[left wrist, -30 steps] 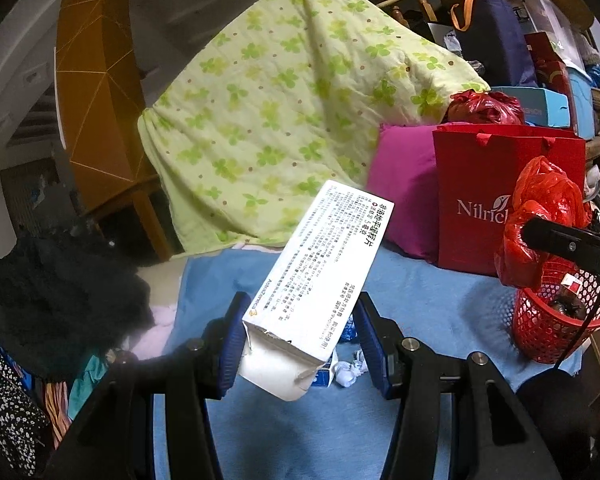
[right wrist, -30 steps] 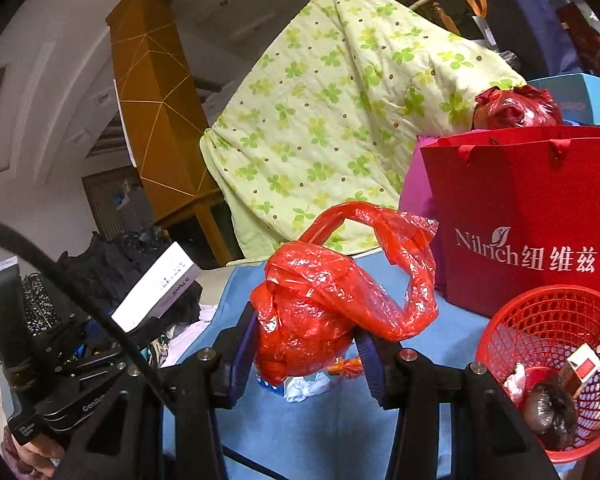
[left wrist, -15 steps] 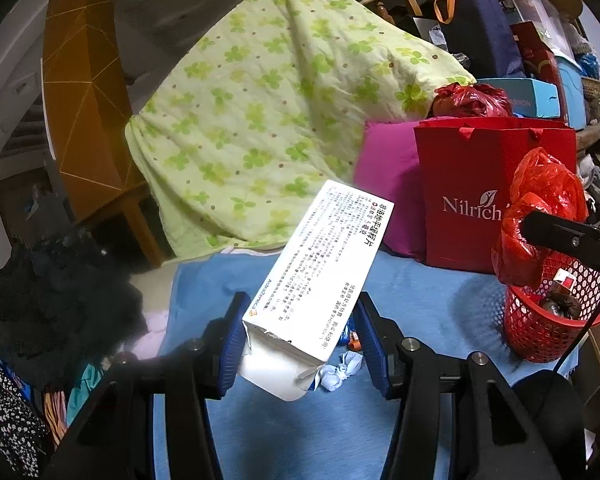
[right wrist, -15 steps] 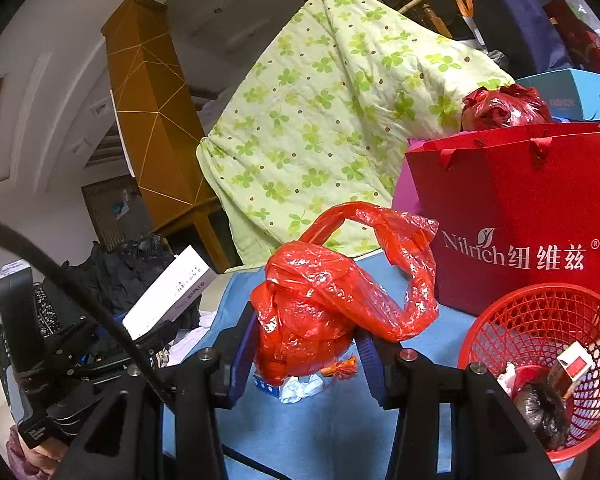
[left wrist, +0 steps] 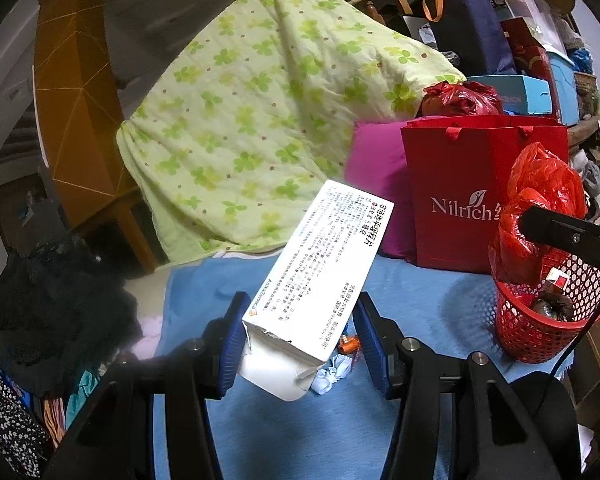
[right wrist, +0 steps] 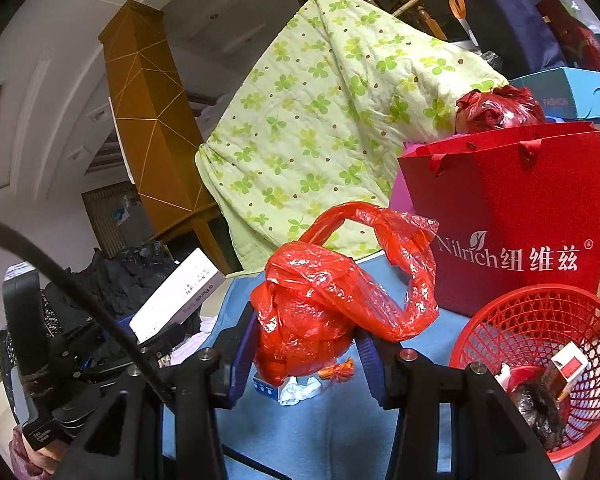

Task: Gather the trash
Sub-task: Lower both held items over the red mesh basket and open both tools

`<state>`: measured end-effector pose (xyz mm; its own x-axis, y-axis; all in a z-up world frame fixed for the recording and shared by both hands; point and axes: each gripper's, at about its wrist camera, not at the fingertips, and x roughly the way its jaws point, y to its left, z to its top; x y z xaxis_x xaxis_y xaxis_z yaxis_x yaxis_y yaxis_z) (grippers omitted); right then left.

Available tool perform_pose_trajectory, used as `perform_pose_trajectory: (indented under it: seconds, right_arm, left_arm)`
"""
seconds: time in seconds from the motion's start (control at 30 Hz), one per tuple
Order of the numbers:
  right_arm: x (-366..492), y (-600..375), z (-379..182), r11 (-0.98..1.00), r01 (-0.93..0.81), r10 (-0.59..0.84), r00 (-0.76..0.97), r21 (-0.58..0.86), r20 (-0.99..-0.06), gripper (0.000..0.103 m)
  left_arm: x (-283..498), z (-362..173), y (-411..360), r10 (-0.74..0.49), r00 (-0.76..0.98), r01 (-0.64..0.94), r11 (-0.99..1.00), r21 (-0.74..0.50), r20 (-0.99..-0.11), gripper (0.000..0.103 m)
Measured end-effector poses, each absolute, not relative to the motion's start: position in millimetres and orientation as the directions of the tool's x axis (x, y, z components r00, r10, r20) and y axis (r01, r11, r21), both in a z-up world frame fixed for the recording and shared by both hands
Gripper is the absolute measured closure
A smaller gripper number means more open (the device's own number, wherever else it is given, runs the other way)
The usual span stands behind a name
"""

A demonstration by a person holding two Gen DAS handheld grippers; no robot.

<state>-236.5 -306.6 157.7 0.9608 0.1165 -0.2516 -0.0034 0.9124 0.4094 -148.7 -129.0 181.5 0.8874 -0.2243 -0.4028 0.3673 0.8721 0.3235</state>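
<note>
My left gripper (left wrist: 300, 336) is shut on a white medicine box (left wrist: 320, 276) with printed text, held up over the blue cloth (left wrist: 420, 292). The box also shows in the right wrist view (right wrist: 178, 296). My right gripper (right wrist: 304, 354) is shut on a crumpled red plastic bag (right wrist: 332, 300), which also shows in the left wrist view (left wrist: 540, 212) just above the red mesh basket (left wrist: 544, 328). The basket (right wrist: 532, 328) sits at the right and holds a red and white packet (right wrist: 570, 364) and a dark lump. Small scraps (left wrist: 332, 372) lie on the cloth between the left fingers.
A red Nilrich paper bag (right wrist: 512, 220) and a pink cushion (left wrist: 376, 184) stand behind the basket. A green clover quilt (left wrist: 260, 120) drapes at the back. Dark clothes (left wrist: 48, 300) pile at the left. Boxes and bags (left wrist: 520, 52) stack at the far right.
Both grippers keep their loads. The views have shifted slightly, and the red bag now hangs closer over the basket's rim.
</note>
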Motion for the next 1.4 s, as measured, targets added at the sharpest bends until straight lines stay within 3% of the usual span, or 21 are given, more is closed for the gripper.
perform_pose_trajectory:
  seconds: [1.4]
  right_arm:
    - [-275,-374,134,0.863,0.115,0.021,0.965,0.492,-0.261,0.052]
  left_arm:
    - [-162,160,-202,-0.308,0.825,0.498,0.791,0.355,-0.473,0.049]
